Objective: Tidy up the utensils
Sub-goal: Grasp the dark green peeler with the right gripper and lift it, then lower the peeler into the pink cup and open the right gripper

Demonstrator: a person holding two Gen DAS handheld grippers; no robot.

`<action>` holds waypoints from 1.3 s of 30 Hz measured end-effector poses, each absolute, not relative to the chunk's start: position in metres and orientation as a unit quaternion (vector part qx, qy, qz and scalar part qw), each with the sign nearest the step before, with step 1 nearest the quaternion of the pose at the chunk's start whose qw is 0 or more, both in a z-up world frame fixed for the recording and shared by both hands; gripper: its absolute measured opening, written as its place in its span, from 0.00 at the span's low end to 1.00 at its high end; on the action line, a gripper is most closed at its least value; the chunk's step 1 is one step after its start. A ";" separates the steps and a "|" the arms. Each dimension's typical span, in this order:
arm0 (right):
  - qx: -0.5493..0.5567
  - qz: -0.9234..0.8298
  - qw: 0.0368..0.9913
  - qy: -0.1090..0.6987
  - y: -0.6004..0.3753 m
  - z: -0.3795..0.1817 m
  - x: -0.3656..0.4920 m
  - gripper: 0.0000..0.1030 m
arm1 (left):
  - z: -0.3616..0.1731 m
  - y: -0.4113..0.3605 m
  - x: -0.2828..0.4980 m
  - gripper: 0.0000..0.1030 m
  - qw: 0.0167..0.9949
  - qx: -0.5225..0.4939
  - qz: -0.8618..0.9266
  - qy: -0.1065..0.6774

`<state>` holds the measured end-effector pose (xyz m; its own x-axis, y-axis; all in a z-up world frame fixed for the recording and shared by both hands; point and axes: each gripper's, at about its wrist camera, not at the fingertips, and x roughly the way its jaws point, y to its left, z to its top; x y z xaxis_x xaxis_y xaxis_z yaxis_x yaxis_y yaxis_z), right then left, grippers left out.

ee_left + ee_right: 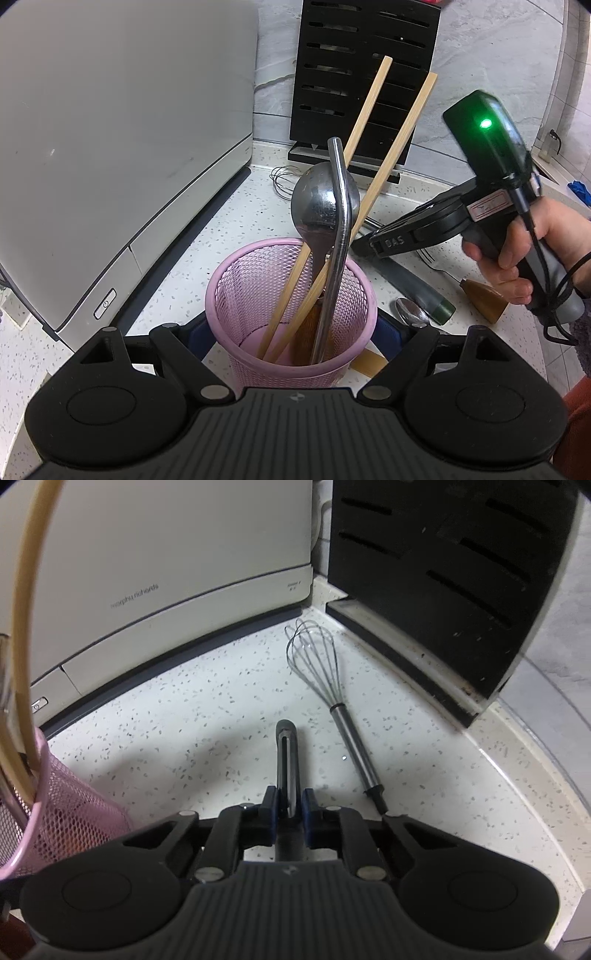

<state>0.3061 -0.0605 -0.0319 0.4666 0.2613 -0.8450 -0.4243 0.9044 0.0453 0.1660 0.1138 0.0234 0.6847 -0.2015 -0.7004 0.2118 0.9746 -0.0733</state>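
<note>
Bracing the pink mesh basket (291, 306) with my left hand-held gripper (295, 332), I have its jaws spread wide to either side of the basket wall, apparently touching it, so the basket won't slide or tip while it is loaded. It already carries two wooden chopsticks (369, 110), a steel ladle (325, 199) and a bent metal handle, all leaning toward twelve o'clock. My right hand-held gripper (290, 812) is clenched on a dark peeler (287, 760), gripped low on its shaft with the slotted blade pointing to twelve o'clock over the speckled desk (184, 720); I judge that grip keeps the handle end free to drop in. A wire whisk (332, 694) lies flat at one o'clock, beside the black knife block (443, 572), still to collect. From the right wrist the basket sits at eight o'clock, so the peeler goes there next.
</note>
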 end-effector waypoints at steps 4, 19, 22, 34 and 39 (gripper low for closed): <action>-0.086 0.196 0.863 0.458 -0.065 -0.020 0.297 0.09 | 0.024 0.114 0.165 0.96 0.918 0.005 -0.111 0.381; -0.039 0.219 0.904 0.366 -0.097 0.061 0.232 0.09 | 0.026 0.112 0.165 0.96 0.918 0.005 -0.111 0.380; -0.022 0.234 0.911 0.340 -0.101 0.077 0.220 0.09 | 0.027 0.111 0.165 0.96 0.918 0.005 -0.111 0.380; 0.045 0.322 0.913 0.249 -0.098 0.132 0.178 0.09 | 0.027 0.110 0.165 0.96 0.918 0.007 -0.110 0.380; 0.043 0.351 0.905 0.236 -0.071 0.130 0.179 0.09 | 0.027 0.109 0.166 0.96 0.918 0.009 -0.112 0.380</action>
<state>0.1790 -0.0711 0.1304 0.6428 0.6553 -0.3967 -0.6146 0.7503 0.2436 0.1657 0.1089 0.0271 0.6866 -0.1985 -0.6994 0.2122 0.9748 -0.0683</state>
